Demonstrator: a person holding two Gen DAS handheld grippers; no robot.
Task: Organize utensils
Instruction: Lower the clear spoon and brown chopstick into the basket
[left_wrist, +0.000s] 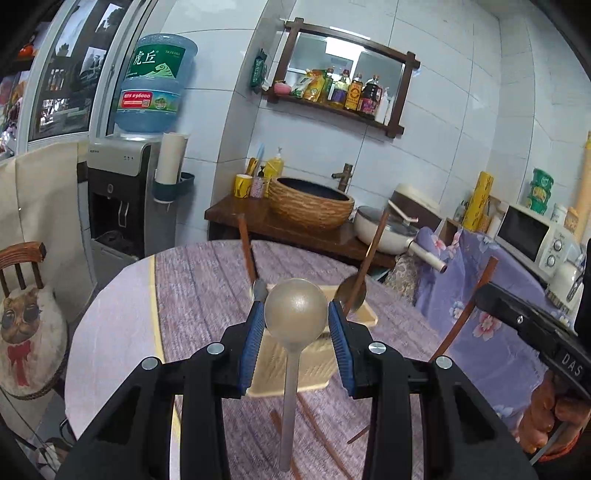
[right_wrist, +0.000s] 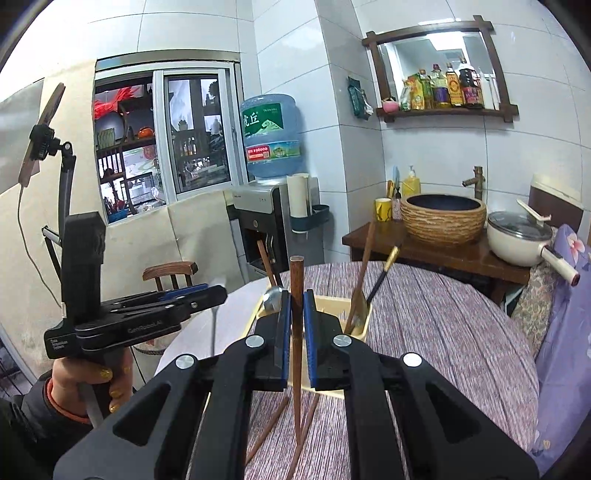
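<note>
The cream utensil holder (right_wrist: 360, 325) stands on the worktop (right_wrist: 443, 317) just ahead of and below both claws, already bearing a few utensils. The right claw (right_wrist: 296, 317) is clamped on a wooden chopstick (right_wrist: 296, 280) held nearly upright, its long axis pointing down at the holder. The left claw (left_wrist: 296, 314) pinches a metal spoon (left_wrist: 295, 308) by its bowl, handle hanging down; which claw is nearer seems too close to call.

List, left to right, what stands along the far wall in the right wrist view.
Window → water dispenser bottle → yellow mug → woven basin → white lidded pot.
</note>
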